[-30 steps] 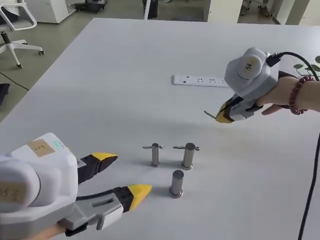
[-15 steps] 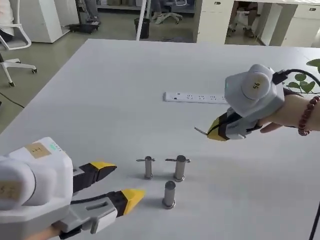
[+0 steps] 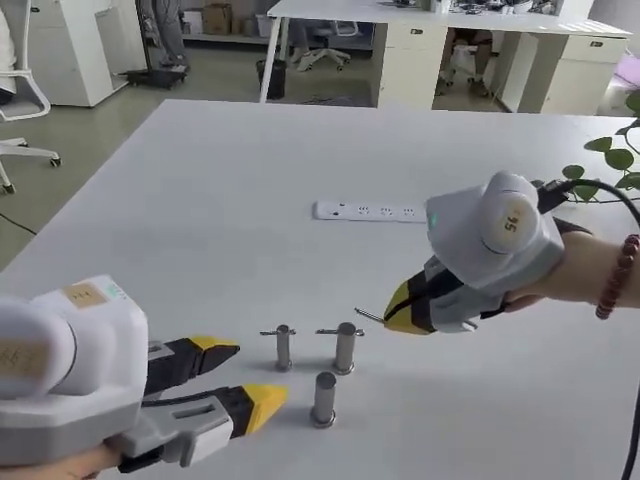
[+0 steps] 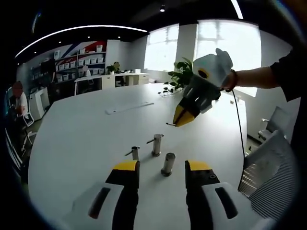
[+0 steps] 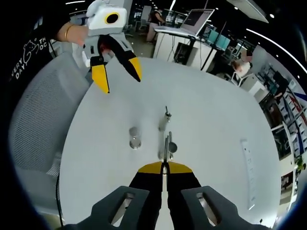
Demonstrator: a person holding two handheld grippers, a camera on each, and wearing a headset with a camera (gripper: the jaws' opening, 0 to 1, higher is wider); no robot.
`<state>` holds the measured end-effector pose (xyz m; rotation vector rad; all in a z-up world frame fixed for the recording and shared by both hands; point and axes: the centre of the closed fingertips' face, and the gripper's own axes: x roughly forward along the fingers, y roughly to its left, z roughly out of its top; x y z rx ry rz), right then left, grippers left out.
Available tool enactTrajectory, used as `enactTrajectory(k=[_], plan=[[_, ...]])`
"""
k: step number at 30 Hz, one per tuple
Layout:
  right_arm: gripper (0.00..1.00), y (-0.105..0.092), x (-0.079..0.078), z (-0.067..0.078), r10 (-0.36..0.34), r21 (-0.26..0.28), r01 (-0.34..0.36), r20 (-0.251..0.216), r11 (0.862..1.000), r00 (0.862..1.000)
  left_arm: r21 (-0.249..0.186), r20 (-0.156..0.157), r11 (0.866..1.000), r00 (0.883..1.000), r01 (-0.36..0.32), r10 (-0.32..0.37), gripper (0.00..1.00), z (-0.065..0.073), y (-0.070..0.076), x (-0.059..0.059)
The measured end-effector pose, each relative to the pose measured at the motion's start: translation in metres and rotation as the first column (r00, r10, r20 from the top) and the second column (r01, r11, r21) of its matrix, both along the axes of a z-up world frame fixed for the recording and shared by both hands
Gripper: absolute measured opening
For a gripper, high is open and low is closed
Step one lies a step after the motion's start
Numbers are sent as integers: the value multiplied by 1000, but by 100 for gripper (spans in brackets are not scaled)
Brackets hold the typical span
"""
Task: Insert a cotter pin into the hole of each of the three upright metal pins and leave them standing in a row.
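Observation:
Three upright metal pins stand on the white table. The left pin and the right pin each carry a cotter pin through the top. The front pin has a bare top. My right gripper hovers just right of the right pin, shut on a thin cotter pin that points left. In the right gripper view the held cotter pin sticks out ahead of the shut jaws, over the pins. My left gripper stays open and holds nothing, left of the front pin.
A white power strip lies farther back on the table. A green plant stands at the right edge. Office chairs and desks stand beyond the table. A black cable hangs from the right gripper.
My right gripper has come down and to the left with the cotter pin, closer to the pins. The left gripper has hardly moved. The head camera has shifted.

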<state>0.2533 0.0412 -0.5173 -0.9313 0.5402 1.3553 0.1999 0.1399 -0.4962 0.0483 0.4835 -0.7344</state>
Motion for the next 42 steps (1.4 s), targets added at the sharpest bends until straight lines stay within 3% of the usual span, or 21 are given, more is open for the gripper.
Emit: enactTrajectory(k=[4, 12, 19, 23, 26, 30, 34, 42], plan=[[0, 7, -12, 1, 42, 4, -42, 3, 999, 999, -40, -52, 999, 999, 12, -14, 34, -3, -5, -1], [0, 18, -33, 0, 109, 1, -109, 6, 994, 994, -77, -83, 996, 995, 42, -48, 32, -3, -15, -1], [0, 22, -42, -3, 142, -4, -142, 11, 990, 990, -95, -118, 993, 990, 68, -79, 26, -4, -25, 0], [0, 25, -48, -3, 155, 1, -155, 8, 988, 988, -143, -165, 988, 982, 63, -87, 22, -4, -30, 0], [0, 28, -52, -3, 174, -1, -174, 13, 985, 985, -212, -217, 976, 972, 43, -90, 20, -3, -36, -2], [0, 33, -57, 0, 192, 12, -192, 16, 981, 981, -223, -224, 974, 970, 42, -94, 17, -3, -40, -2], [0, 39, -60, 4, 206, 21, -207, 26, 978, 978, -271, -262, 962, 959, 36, -110, 14, -2, -47, -4], [0, 44, -64, 9, 221, 34, -223, 39, 974, 974, -305, -290, 952, 951, 12, -105, 7, -1, -50, -4]])
